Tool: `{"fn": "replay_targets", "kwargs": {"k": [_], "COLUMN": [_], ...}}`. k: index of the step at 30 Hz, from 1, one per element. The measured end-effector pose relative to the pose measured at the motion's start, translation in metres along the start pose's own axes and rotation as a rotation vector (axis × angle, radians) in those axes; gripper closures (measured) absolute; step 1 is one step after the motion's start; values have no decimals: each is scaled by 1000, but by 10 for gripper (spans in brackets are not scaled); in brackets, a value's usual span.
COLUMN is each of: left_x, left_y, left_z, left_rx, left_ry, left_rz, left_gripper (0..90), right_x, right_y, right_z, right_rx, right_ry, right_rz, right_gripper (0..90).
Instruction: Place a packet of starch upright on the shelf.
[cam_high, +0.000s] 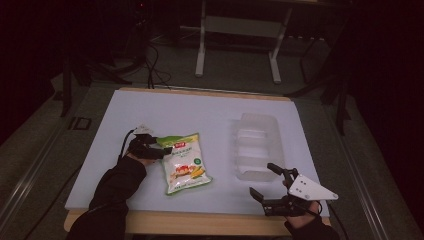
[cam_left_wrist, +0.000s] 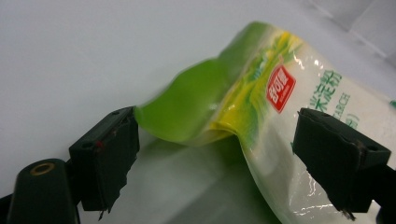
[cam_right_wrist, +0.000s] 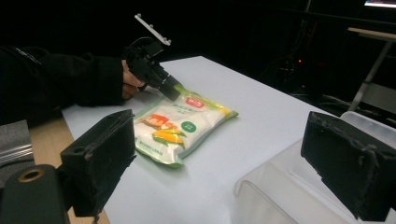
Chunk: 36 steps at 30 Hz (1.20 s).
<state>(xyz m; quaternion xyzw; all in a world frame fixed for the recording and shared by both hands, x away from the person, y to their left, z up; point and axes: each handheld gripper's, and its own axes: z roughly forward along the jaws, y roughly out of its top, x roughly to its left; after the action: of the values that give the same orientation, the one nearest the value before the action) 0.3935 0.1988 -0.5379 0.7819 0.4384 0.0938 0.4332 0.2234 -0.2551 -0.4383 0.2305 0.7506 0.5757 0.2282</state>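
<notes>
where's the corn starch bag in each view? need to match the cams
High view: bag left of centre, flat on the table, left gripper at its top-left corner.
Left gripper view: green corner between the open jaws.
Right gripper view: centre-left.
Shared landmark: the bag's red label.

pouch (cam_left_wrist: 289, 116), red logo, partial letters "ARCE"

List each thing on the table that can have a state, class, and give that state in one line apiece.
Starch bag: sealed, lying flat, its green top corner lifted between the left gripper's jaws.
Clear plastic container: empty, open side up.
Left gripper: open around the bag's corner, not clamped.
Right gripper: open, holding nothing, beside the container's near end.
</notes>
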Motion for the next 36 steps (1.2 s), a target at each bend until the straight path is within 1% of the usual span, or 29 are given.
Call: {"fn": "replay_targets", "kwargs": {"k": [2, 3, 4, 6, 7, 9, 10, 11, 12, 13, 14, 16, 17, 19, 20, 21, 22, 24, 25, 28, 29, 31, 32, 34, 36], "left_x": [-2, -3, -4, -6, -6, -8, -11, -15, -20, -25, -31, -37, -40, -44, -45, -46, -46, -46, -45, -47, -49, -54, -57, -64, -69], "left_y": [1, 1, 2, 2, 2, 2, 3, 3, 3, 4, 6, 10, 11, 14, 14, 15, 15, 15, 16, 20, 22, 27, 30, 35, 38], "left_z": [3, 5, 5, 7, 8, 9, 10, 11, 13, 15, 16, 15, 15, 14, 13, 13, 11, 10, 6, -3, -7, -14, -18, -26, -32], "left_rx": [18, 29, 32, 38, 41, 51, 57, 58, 69, 90, 99, 123, 130, 143, 141, 138, 134, 128, 107, 69, 59, 39, 32, 19, 7], "left_ry": [-15, -30, -39, -53, -60, -95, -105, -120, -109, -116, -91, -65, -50, -33, -29, -26, -27, -32, -44, -67, -70, -80, -83, -89, -103], "left_rz": [-7, -2, 3, -12, -18, -26, -21, -8, 19, 32, 62, 89, 115, 133, 141, 145, 140, 140, 126, 127, 137, 142, 145, 170, 184], "left_gripper": [157, 176, 227, 242, 263, 360, 431, 526, 581, 658, 712, 765, 791, 822, 830, 837, 843, 852, 855, 860, 861, 864, 864, 865, 865], "right_x": [0, 1, 1, 1, 1, 0, 0, -1, -1, -2, -2, -2, -2, -3, -4, -5, -5, -6, -7, -7, -7, -7, -7, -8, -10], "right_y": [0, 0, 0, 0, 0, 0, 0, 0, 0, 0, 0, 0, 0, 0, 0, 0, 0, 0, 0, -1, 0, 0, 1, 2, 3], "right_z": [1, 1, 1, 1, 1, 1, 1, 1, 1, 2, 3, 4, 4, 5, 4, 4, 4, 4, 4, 4, 5, 4, 4, 3, 3], "right_rx": [5, 8, 9, 8, 7, 4, 2, 5, 8, 10, 12, 15, 19, 20, 25, 28, 28, 30, 29, 31, 34, 41, 41, 42, 44], "right_ry": [2, 4, 7, 9, 9, 6, 8, 10, 6, 6, 11, 13, 21, 9, 13, 22, 22, 25, 24, 28, 37, 36, 47, 47, 58], "right_rz": [-2, -2, -3, -4, -2, 3, 8, 9, 10, 10, 14, 13, 20, 15, 13, 17, 21, 20, 19, 21, 24, 31, 38, 35, 52], "right_gripper": [98, 98, 98, 98, 98, 98, 98, 98, 100, 102, 102, 102, 102, 104, 159, 166, 165, 165, 165, 160, 160, 161, 161, 160, 134]}}
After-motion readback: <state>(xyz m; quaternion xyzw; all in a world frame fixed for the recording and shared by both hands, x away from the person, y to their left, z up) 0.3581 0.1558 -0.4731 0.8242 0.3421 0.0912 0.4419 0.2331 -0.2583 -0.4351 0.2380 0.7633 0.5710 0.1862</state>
